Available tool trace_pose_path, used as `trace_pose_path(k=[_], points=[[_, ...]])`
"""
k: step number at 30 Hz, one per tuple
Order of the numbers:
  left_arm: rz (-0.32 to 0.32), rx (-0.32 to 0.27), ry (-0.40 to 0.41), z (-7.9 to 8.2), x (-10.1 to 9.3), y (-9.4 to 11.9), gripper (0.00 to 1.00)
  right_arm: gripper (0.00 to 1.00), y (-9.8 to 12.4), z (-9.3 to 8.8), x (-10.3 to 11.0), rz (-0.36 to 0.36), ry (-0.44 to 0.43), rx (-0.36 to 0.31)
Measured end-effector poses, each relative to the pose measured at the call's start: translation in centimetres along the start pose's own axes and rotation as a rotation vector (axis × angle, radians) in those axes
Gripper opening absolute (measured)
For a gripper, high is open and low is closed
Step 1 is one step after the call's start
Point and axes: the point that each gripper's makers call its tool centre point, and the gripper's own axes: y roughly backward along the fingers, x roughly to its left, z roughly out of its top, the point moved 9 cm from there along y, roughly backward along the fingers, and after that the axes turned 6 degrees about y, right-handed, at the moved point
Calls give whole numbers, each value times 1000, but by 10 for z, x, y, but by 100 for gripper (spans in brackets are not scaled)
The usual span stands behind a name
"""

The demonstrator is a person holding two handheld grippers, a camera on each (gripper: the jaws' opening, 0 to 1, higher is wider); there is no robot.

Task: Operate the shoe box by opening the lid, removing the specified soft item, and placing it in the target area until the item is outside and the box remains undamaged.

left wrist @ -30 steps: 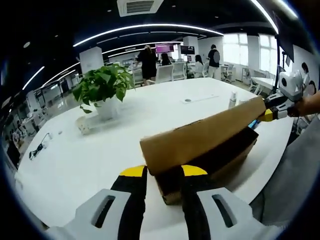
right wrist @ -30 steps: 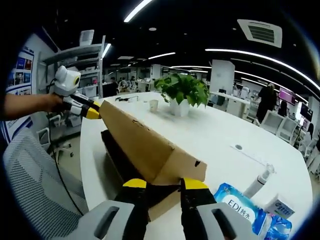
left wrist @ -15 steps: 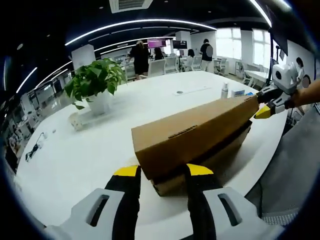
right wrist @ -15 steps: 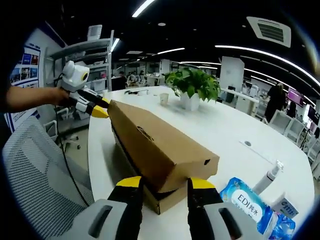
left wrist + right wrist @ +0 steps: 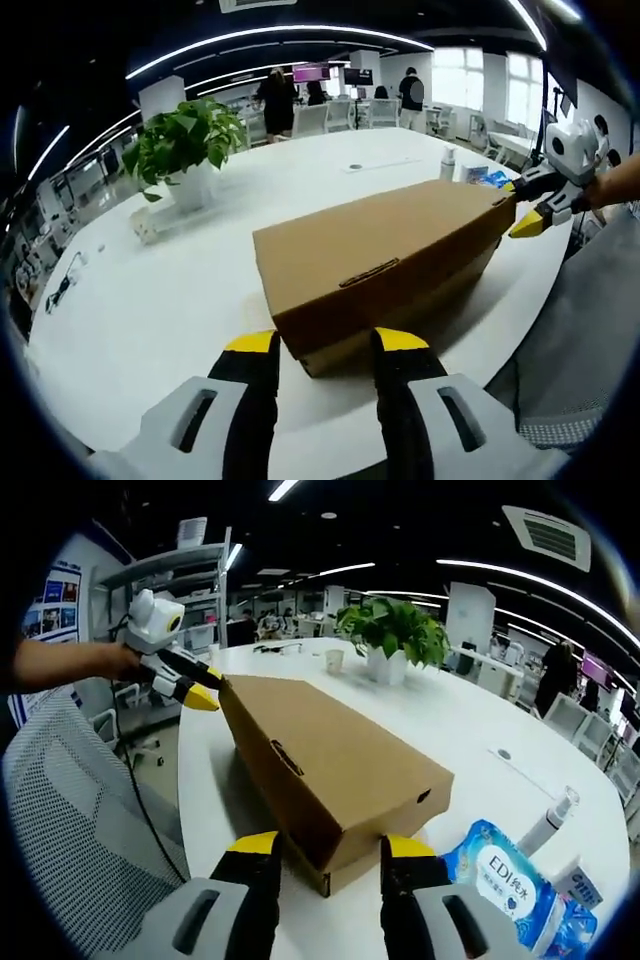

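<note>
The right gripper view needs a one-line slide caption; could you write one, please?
Both tools, right and left, at opposite ends of a lidded shoe box on a white table.

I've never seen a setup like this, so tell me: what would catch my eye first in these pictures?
Most striking is the long brown cardboard shoe box, its lid down, on the white table. A yellow-tipped gripper stands at each end, the left gripper at one and the right gripper at the other, jaws apart. Behind sits a leafy potted plant, and a blue wipes pack lies beside the box.

Closed shoe box (image 5: 385,265) on white table (image 5: 170,300), L gripper (image 5: 325,345) jaws apart just before it.
</note>
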Motion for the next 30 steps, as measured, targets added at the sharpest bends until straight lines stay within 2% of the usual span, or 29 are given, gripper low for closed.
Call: trace_pose_path(k=[10, 21, 30], points=[[-11, 21, 34, -7, 0, -6, 38, 34, -3, -6, 1, 4, -53, 15], [-13, 37, 82, -15, 2, -12, 35, 33, -10, -12, 4, -2, -50, 49], [-2, 64, 80, -19, 1, -18, 34, 32, -14, -15, 4, -8, -40, 72]])
